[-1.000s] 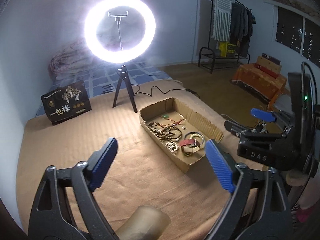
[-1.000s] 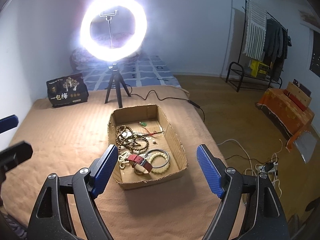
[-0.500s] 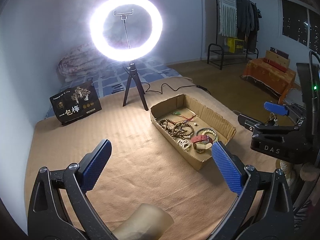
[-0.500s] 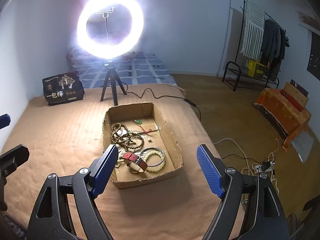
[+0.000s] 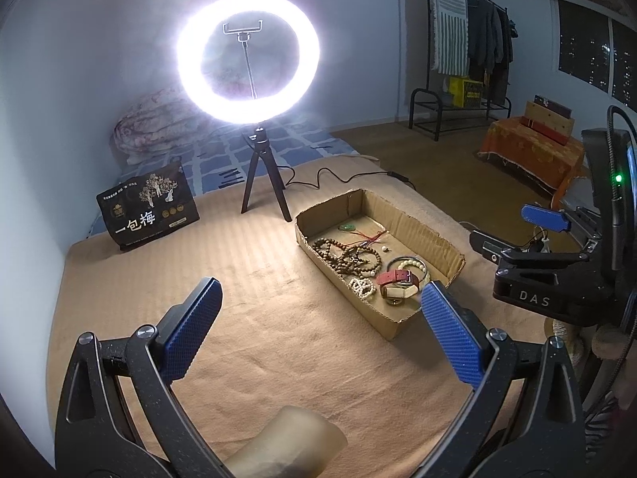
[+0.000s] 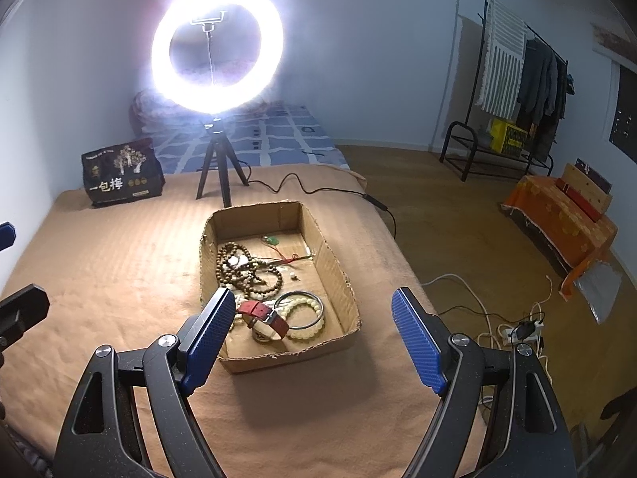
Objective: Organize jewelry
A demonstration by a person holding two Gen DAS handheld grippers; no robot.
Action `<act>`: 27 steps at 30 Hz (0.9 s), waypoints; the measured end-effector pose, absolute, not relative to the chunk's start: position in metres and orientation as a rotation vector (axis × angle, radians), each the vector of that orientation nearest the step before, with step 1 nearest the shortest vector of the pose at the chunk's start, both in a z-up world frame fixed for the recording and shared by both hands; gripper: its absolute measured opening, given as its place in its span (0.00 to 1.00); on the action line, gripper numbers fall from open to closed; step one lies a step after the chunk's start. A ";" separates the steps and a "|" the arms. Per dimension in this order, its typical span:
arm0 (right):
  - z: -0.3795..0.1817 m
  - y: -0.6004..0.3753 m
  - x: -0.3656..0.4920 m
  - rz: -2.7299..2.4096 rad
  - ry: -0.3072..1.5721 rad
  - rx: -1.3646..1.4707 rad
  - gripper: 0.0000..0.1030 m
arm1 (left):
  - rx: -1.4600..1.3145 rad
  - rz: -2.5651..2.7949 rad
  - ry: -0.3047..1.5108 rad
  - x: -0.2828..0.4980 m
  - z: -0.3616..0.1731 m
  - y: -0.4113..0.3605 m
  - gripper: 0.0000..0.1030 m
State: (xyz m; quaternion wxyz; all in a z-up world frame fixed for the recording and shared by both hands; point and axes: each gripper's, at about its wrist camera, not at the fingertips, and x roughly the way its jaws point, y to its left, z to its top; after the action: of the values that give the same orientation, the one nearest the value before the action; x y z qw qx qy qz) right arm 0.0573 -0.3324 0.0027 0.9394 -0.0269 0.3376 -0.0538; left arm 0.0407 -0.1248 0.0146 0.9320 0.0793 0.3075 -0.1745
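A big round ring light (image 6: 217, 46) glows white on a small black tripod (image 6: 217, 163). It stands on a soft tan blanket (image 6: 119, 247). A black snack bag with white letters (image 6: 119, 173) leans near it. A black cord (image 6: 318, 191) runs off the blanket. Far off, clothes hang on a black metal rack (image 6: 513, 91), near an orange cloth (image 6: 557, 215).

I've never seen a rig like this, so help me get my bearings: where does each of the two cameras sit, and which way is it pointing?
Left wrist view: sits on the left gripper, looking down over its open blue pads at the tan blanket, with the cardboard box off to the right; the right gripper shows at the right edge.
Right wrist view: sits on the right gripper, open, aimed straight at the cardboard box; a bit of the left gripper shows at the left edge.
Shared: box of jewelry, ring light, black pouch.
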 end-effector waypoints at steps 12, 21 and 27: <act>0.001 -0.331 0.057 -0.108 0.692 -0.066 0.79 | 0.166 -0.359 0.629 0.039 0.015 -0.126 0.99; 0.001 -0.331 0.057 -0.109 0.694 -0.070 0.79 | 0.168 -0.357 0.628 0.039 0.015 -0.126 0.99; 0.001 -0.331 0.056 -0.110 0.694 -0.071 0.79 | 0.168 -0.356 0.628 0.039 0.014 -0.127 0.99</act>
State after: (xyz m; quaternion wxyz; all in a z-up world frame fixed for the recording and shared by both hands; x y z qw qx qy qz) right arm 0.0557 -0.3309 0.0011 0.9382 -0.0349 0.3400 -0.0538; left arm 0.0386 -0.1266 0.0144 0.9321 0.0821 0.3069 -0.1739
